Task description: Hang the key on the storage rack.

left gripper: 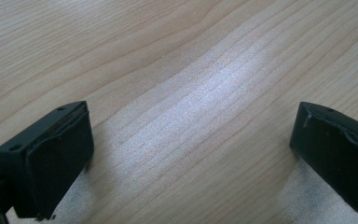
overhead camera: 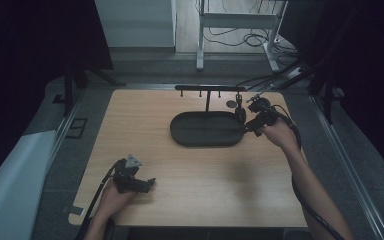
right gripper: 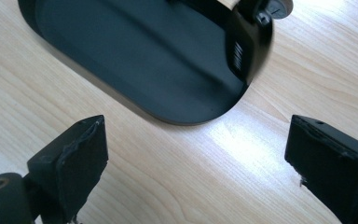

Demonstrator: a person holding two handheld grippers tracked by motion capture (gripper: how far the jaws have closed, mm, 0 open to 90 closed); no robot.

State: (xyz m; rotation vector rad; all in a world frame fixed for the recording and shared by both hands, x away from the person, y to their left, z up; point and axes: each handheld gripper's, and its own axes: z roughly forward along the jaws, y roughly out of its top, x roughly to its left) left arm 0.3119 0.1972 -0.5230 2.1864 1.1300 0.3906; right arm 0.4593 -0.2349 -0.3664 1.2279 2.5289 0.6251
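Note:
A black oval tray [overhead camera: 190, 137] lies on the wooden table, with a T-shaped rack [overhead camera: 209, 88] of small hooks rising behind it. A dark oblong fob [overhead camera: 240, 114] hangs at the rack's right end, above the tray's right end [right gripper: 121, 51], with a round silver disc [overhead camera: 231, 104] beside it. In the right gripper view the fob [right gripper: 249, 46] is close ahead. My right gripper [overhead camera: 246, 130] [right gripper: 198, 140] is open just right of the tray, empty. My left gripper [overhead camera: 151, 184] [left gripper: 191, 130] rests open over bare wood near the front left.
The table [overhead camera: 205, 200] has a wide bare stretch between the tray and the front edge. Cables trail from both grippers off the front. Behind the table stand a white desk frame [overhead camera: 237, 22], floor cables and dark curtains at both sides.

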